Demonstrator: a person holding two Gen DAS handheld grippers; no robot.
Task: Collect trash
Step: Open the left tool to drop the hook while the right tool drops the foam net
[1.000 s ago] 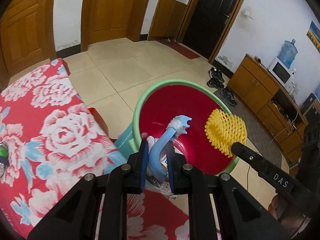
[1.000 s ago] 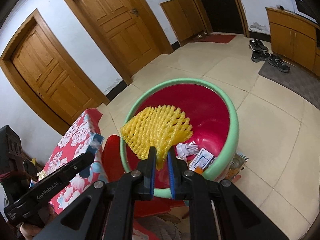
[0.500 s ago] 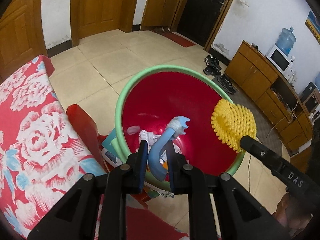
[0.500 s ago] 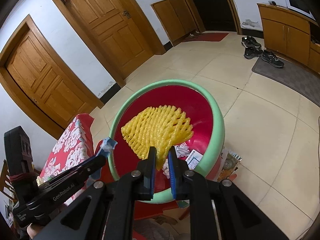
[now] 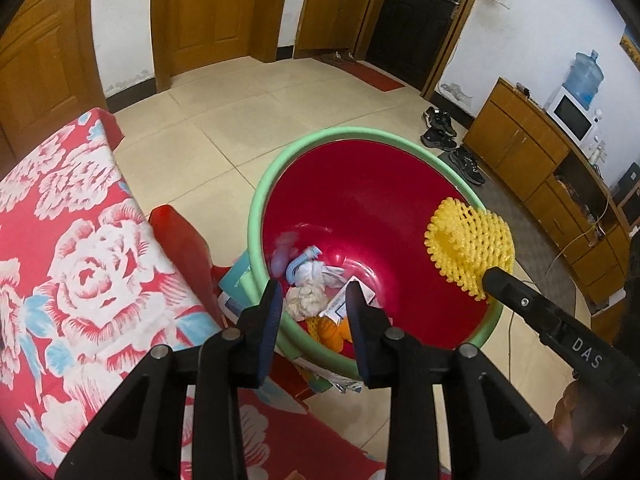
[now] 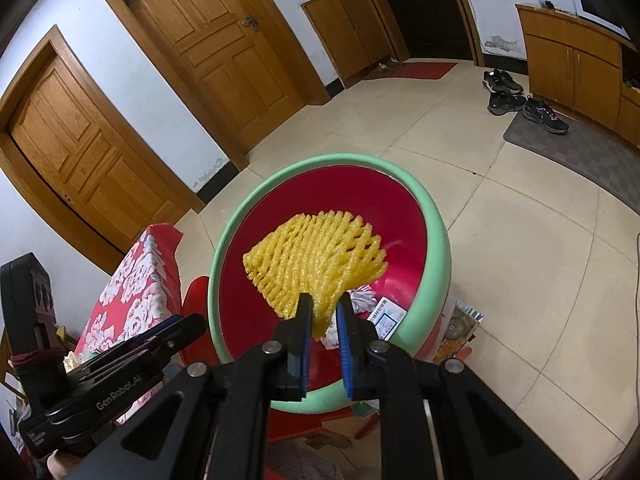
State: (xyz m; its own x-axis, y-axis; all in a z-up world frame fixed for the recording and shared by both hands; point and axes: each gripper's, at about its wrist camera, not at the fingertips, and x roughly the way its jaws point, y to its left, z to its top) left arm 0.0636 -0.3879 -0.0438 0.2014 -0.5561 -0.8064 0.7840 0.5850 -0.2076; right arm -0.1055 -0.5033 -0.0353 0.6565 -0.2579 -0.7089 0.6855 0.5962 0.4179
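Left hand-held gripper (image 5: 312, 312) open and empty, right hand-held gripper (image 6: 323, 316) clamping yellow foam net (image 6: 316, 260), basin (image 6: 438, 248) trash partly hidden.

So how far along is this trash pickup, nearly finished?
Partly. Crumpled tissues, a blue curved scrap and a printed carton already lie in the red basin. The left claw is open and empty above them. The right claw grips a yellow foam fruit net over the basin, not yet dropped. Packaging lies on the floor beside the basin, so some may remain.
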